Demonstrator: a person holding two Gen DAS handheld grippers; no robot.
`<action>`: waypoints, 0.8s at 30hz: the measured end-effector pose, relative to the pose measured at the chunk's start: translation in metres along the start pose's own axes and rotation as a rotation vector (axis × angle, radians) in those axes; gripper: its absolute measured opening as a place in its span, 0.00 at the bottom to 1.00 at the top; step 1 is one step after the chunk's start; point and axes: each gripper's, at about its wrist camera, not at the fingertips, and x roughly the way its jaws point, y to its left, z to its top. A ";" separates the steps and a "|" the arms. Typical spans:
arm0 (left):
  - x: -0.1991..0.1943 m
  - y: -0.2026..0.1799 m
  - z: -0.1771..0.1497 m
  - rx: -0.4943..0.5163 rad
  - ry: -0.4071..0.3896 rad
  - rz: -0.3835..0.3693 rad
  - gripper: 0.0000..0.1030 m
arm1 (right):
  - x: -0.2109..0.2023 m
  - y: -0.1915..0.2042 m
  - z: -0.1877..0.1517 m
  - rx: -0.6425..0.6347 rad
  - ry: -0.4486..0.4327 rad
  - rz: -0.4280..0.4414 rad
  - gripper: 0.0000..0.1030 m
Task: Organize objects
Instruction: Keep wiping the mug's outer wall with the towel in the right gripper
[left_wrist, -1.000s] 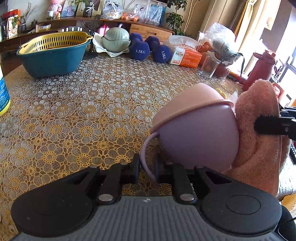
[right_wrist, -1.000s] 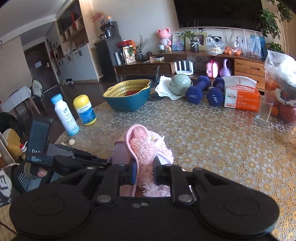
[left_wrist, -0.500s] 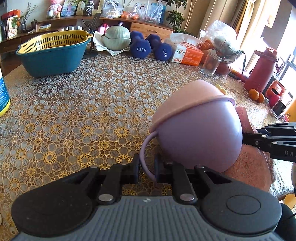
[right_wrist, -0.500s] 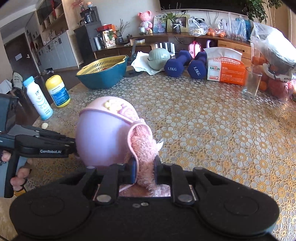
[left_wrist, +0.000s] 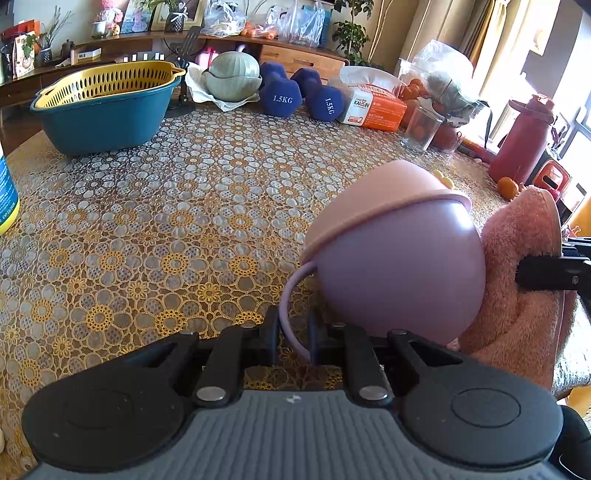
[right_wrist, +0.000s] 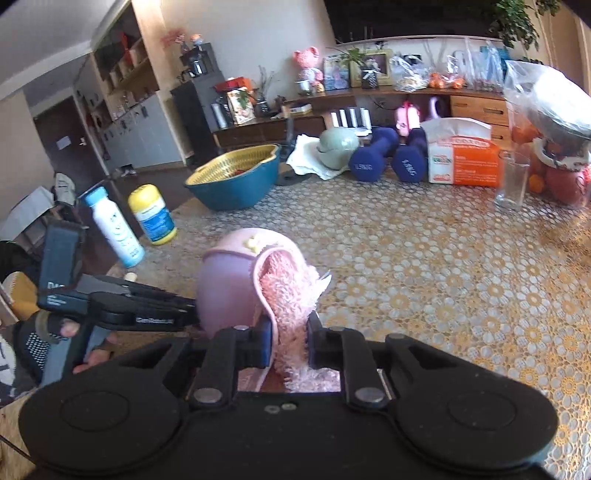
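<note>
Both grippers share one slipper, held up over the counter (left_wrist: 155, 206). Left gripper (left_wrist: 293, 339): fingers closed on slipper's (left_wrist: 399, 269) thin lilac loop. Right gripper (right_wrist: 288, 341): fingers closed on its fuzzy pink lining w/ the rim. Task looks early/mid: slipper not set down yet, no clear spot picked. Only right view shows bottles (right_wrist: 114, 229) + the person's hand (right_wrist: 55, 332); only left view shows red jug (left_wrist: 524, 140).

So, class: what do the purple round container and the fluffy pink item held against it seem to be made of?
Purple container: probably smooth matte plastic, going by its even colour and soft sheen. Fluffy pink item: plush fabric, going by its shaggy fibres; its thin pink rim looks smoother, perhaps rubber.
</note>
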 end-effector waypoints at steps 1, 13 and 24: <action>0.000 -0.001 0.000 0.003 0.001 0.002 0.15 | 0.002 0.004 0.001 -0.010 0.000 0.018 0.16; -0.001 0.000 0.001 0.000 -0.001 0.001 0.15 | 0.031 0.000 -0.005 -0.024 0.067 -0.114 0.16; -0.018 -0.013 0.009 0.022 -0.064 -0.032 0.15 | -0.009 0.003 0.001 0.003 -0.024 -0.166 0.16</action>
